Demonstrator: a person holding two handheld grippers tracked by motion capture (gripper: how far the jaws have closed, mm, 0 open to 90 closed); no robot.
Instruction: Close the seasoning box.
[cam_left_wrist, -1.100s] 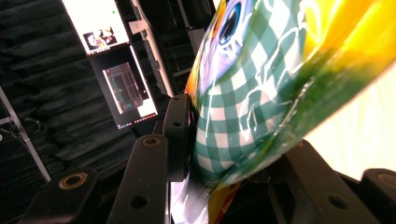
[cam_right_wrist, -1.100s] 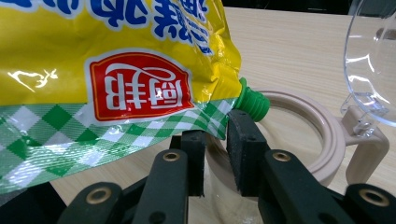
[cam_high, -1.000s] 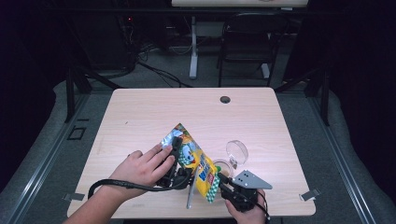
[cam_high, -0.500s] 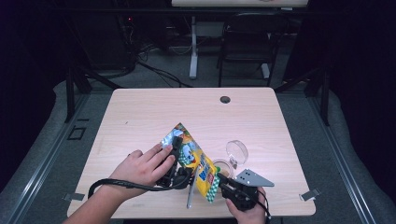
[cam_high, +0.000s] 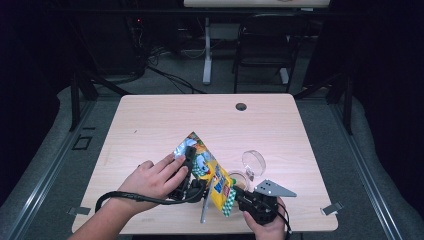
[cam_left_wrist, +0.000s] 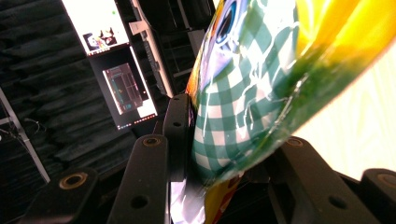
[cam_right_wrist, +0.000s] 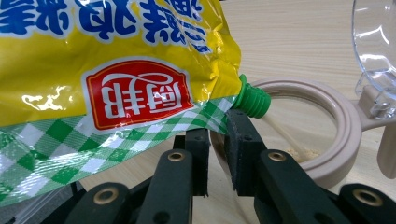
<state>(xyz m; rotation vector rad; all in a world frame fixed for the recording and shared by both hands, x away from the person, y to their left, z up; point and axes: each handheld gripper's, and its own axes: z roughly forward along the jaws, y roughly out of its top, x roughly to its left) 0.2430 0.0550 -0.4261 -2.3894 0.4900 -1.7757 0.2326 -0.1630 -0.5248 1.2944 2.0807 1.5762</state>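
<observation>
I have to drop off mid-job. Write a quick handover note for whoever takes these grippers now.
Left gripper: shut on the yellow pouch, holding it tilted over the table.
Right gripper: jaws pinch the pouch's checked corner beside the green spout.
Beige container: under the spout, clear lid flipped open.
Done: a little powder lies inside.
Left: probably finish pouring, set the pouch down, close the lid.

Dark room, grey floor (cam_high: 45, 165), a black chair (cam_high: 265, 47) behind the wooden table (cam_high: 165, 120)
</observation>
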